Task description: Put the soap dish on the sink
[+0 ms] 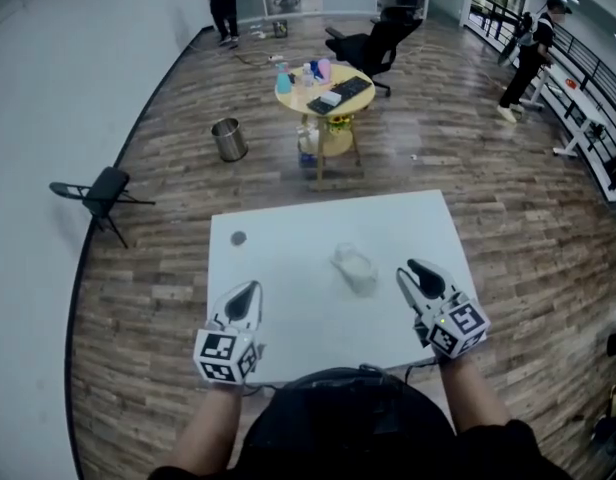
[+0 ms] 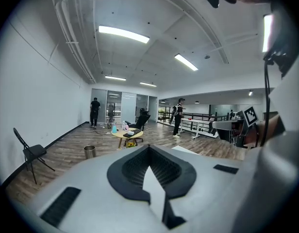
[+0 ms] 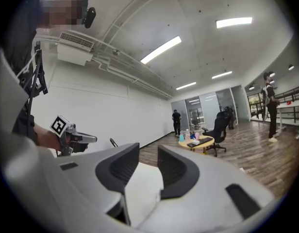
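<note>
A small clear soap dish [image 1: 355, 266] lies on the white table [image 1: 288, 308], a little right of its middle; only the head view shows it. My right gripper [image 1: 413, 271] [image 3: 148, 155] hovers just right of the dish, held level, its jaws open with only air between them. My left gripper [image 1: 248, 293] [image 2: 149, 147] is over the table's near left part, well left of the dish, jaw tips meeting and holding nothing. A small grey round object [image 1: 238, 238] sits on the table's far left. No sink shows in any view.
Beyond the table are a round yellow table [image 1: 323, 90] with bottles and a keyboard, a metal bin [image 1: 228, 139], a folding chair [image 1: 103, 193] and an office chair [image 1: 380, 40]. Two people [image 1: 221, 3] [image 1: 531, 56] stand far off. Wooden floor surrounds the table.
</note>
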The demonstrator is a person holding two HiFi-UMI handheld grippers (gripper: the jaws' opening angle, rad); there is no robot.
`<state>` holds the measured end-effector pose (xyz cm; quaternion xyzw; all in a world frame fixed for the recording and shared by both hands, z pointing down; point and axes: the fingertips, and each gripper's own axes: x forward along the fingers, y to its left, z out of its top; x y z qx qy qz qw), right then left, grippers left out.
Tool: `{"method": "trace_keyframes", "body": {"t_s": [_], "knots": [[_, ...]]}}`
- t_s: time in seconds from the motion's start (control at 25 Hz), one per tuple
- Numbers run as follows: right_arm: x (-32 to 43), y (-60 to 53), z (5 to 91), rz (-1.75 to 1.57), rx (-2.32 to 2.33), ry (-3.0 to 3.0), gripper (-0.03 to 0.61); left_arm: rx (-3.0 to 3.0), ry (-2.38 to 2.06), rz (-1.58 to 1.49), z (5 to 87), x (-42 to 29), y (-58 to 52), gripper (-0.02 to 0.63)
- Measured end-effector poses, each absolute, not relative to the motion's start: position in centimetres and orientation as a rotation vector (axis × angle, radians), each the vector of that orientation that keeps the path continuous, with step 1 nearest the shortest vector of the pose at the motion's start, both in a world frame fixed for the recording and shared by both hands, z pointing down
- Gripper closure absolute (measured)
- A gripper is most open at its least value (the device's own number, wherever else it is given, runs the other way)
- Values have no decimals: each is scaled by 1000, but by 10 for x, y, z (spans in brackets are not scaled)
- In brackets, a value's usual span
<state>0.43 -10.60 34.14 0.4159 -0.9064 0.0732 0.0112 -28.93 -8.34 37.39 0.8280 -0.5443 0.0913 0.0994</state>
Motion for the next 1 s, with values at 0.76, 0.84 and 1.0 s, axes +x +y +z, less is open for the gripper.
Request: {"method": "trace_keyframes", "body": {"t_s": [0.76,0.84,1.0], "knots": [[15,-100,364,239,1310,-2802,491,2398,-1617,289,394,-287,-71,624],[16,-100,366,238,1306,-2804,494,2402,-1618,290,394,-286,-73,624],[18,-99,366,228,1300,-2810,502,2406,-1613,298,394,-283,-73,624]]}}
